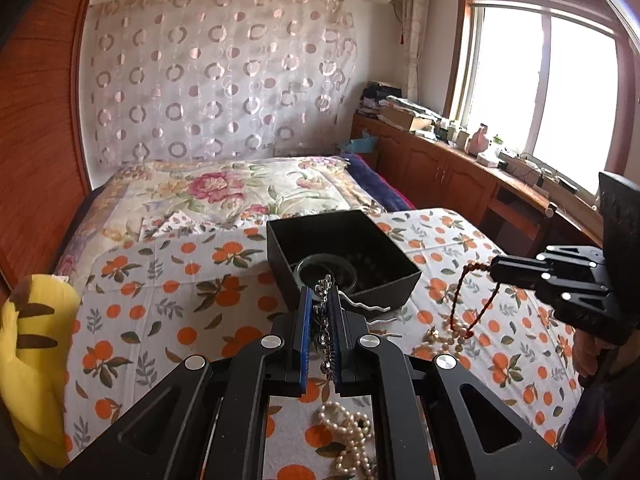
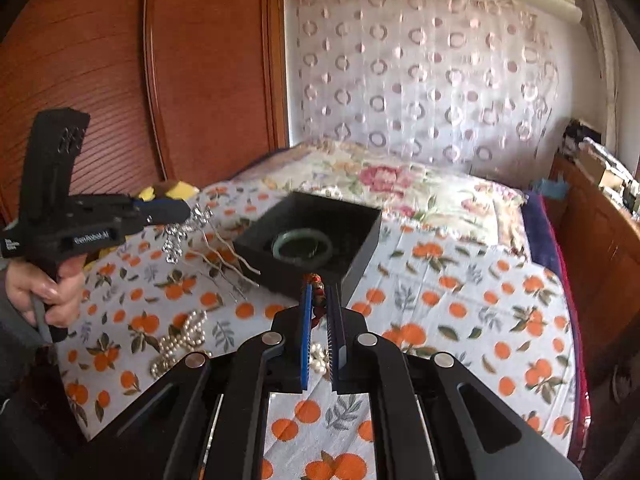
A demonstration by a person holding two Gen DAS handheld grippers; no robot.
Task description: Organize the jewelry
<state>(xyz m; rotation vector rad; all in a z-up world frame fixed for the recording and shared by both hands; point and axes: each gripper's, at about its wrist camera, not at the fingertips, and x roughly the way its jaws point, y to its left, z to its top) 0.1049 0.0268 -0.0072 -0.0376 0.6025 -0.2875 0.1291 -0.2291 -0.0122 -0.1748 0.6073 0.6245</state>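
Left gripper (image 1: pixel 323 292) clenched on a silver rhinestone hairpin with wavy prongs (image 1: pixel 326 312), held at the near rim of the square black open box (image 1: pixel 404 266), at 12 o'clock from the fingers. Inside the box, a round green jade bangle (image 2: pixel 302 245). Right gripper (image 2: pixel 319 289) clamped tight on a dark red beaded string (image 1: pixel 472 292), dangling at 3 o'clock of the box above the orange-print cloth (image 1: pixel 168 280). White pearl necklace (image 1: pixel 352 440) heaped on the cloth at 6 o'clock.
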